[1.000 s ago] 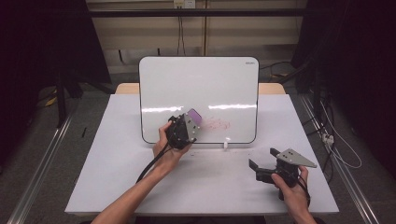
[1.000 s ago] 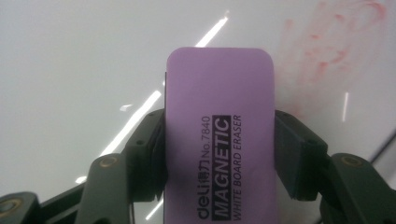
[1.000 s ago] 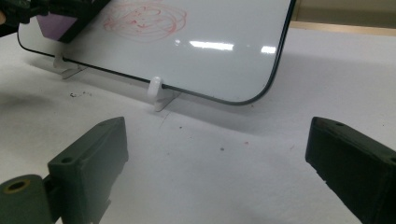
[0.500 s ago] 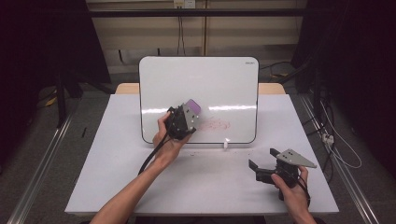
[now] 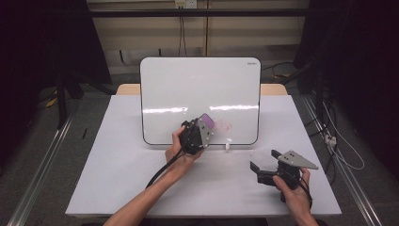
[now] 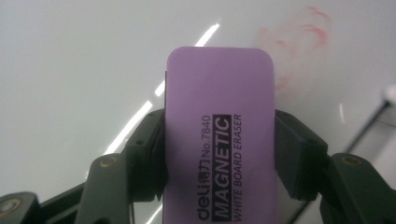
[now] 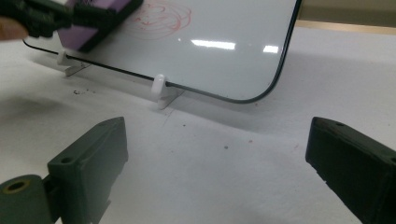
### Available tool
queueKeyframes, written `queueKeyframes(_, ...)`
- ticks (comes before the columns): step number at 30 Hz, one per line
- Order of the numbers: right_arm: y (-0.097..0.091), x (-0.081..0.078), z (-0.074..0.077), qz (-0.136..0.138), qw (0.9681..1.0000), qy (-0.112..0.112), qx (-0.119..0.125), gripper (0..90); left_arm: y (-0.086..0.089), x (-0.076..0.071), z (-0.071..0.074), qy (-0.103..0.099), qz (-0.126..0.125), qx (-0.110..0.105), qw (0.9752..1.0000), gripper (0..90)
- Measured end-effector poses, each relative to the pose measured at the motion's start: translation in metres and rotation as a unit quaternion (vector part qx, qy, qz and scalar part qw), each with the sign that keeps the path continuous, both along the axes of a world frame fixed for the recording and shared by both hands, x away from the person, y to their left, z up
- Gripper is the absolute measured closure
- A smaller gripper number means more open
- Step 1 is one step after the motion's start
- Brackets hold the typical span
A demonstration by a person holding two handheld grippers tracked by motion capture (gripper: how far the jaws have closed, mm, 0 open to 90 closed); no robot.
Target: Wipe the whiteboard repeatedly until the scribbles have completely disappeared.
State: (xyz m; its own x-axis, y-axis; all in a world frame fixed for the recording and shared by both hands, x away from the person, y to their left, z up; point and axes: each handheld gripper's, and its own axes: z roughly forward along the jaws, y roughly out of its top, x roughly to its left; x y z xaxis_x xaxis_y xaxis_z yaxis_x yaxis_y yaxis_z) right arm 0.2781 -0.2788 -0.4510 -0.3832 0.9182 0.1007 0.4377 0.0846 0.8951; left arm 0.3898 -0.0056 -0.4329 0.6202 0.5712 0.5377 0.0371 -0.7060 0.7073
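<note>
A purple magnetic whiteboard eraser [image 6: 219, 135] sits clamped between the jaws of my left gripper [image 5: 203, 128], which is shut on it. The eraser [image 5: 206, 122] is held against the lower middle of the upright whiteboard [image 5: 188, 89], just left of a faint red smear [image 5: 223, 125]. That smeared red scribble [image 6: 299, 51] lies up and to the right of the eraser in the left gripper view. My right gripper [image 5: 259, 170] rests on the table at the front right, jaws open with nothing between them. In the right gripper view the eraser [image 7: 100, 16] and red scribble [image 7: 161, 16] appear at the top left.
The whiteboard stands on small white clip feet [image 7: 161, 88] on a white tabletop [image 5: 122, 155]. Bits of dark dust lie on the table near the board's foot [image 7: 77, 92]. Metal rails and dark floor flank the table on both sides.
My left gripper carried the eraser up and left on the board, then back down and right beside the red mark. The red mark looks fainter. The right gripper stayed put.
</note>
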Motion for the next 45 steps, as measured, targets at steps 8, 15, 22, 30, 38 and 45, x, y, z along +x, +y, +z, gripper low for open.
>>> queueKeyframes(8, -0.001, 0.001, -0.001, 0.002, 1.0, 0.003, 0.0, 5.7, 0.009, 0.02, 0.021, 0.0, 0.012, -0.01, 0.9999, 41.2)
queueKeyframes(15, -0.002, 0.0, 0.0, 0.001, 1.0, 0.002, 0.005, 5.7, 0.018, 0.045, 0.045, -0.018, 0.048, -0.027, 0.9983, 41.2)
queueKeyframes(22, 0.0, 0.0, 0.0, 0.002, 1.0, 0.002, 0.005, 5.7, -0.009, 0.02, 0.021, -0.016, 0.01, -0.004, 0.9998, 41.2)
queueKeyframes(30, 0.0, 0.0, 0.0, 0.003, 1.0, 0.003, 0.006, 5.7, -0.031, -0.004, -0.003, -0.012, -0.029, 0.023, 0.9993, 41.2)
queueKeyframes(38, -0.001, 0.0, 0.0, 0.003, 1.0, 0.003, 0.006, 5.7, -0.021, 0.024, 0.025, -0.006, 0.002, -0.009, 0.9999, 41.2)
queueKeyframes(45, -0.001, 0.0, 0.0, 0.002, 1.0, 0.003, 0.008, 5.7, -0.021, 0.036, 0.037, -0.016, 0.021, -0.023, 0.9994, 41.3)
